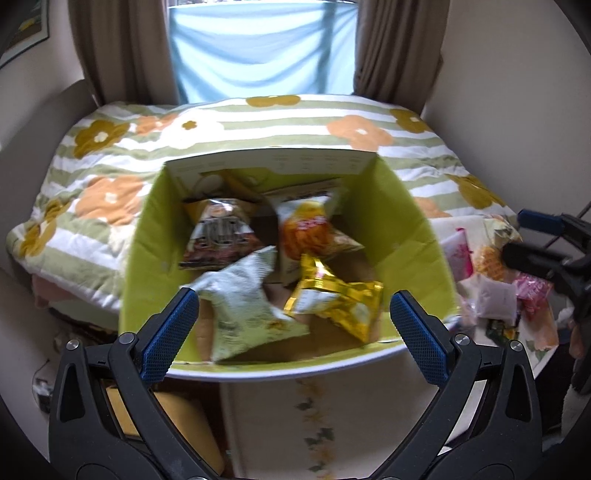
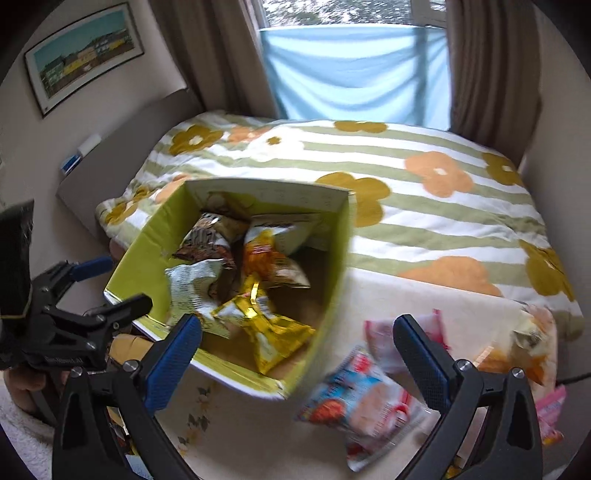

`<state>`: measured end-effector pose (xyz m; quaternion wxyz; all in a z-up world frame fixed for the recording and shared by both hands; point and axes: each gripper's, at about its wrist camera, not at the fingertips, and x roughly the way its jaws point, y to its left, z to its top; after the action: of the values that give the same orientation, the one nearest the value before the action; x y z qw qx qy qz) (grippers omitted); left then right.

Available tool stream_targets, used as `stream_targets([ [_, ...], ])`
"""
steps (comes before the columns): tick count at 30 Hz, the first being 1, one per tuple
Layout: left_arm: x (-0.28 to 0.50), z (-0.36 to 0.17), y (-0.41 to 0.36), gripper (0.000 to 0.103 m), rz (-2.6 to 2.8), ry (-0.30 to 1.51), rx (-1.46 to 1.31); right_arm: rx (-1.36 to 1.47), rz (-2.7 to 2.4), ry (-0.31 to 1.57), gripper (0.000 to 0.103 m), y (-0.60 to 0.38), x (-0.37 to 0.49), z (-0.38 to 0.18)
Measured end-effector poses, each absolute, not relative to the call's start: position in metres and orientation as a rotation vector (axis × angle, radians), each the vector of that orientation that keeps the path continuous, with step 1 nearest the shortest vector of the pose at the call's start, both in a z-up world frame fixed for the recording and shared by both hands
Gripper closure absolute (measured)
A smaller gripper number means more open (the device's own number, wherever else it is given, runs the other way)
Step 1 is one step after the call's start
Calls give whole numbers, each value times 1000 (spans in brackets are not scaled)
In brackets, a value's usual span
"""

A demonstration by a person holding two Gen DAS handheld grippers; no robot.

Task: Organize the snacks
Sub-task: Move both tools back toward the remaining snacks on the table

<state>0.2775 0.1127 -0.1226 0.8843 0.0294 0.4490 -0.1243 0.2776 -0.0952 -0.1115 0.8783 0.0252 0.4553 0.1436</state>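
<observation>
Lengthwise toward window: green box (image 1: 402, 221)

Daylight is coming through a window (image 2: 354, 22) straight ahead, pale blue cloth (image 1: 264, 51) hanging across it between brown curtains (image 2: 210, 55). A flowered striped quilt (image 2: 424, 184) is covering the bed; a framed picture (image 2: 83, 55) is hanging up left.
</observation>
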Motion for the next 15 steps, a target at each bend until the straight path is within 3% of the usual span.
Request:
stream_targets([
  [15, 215, -132, -2, 1, -192, 991, -35, -27, 247, 922, 0, -227, 234, -107],
])
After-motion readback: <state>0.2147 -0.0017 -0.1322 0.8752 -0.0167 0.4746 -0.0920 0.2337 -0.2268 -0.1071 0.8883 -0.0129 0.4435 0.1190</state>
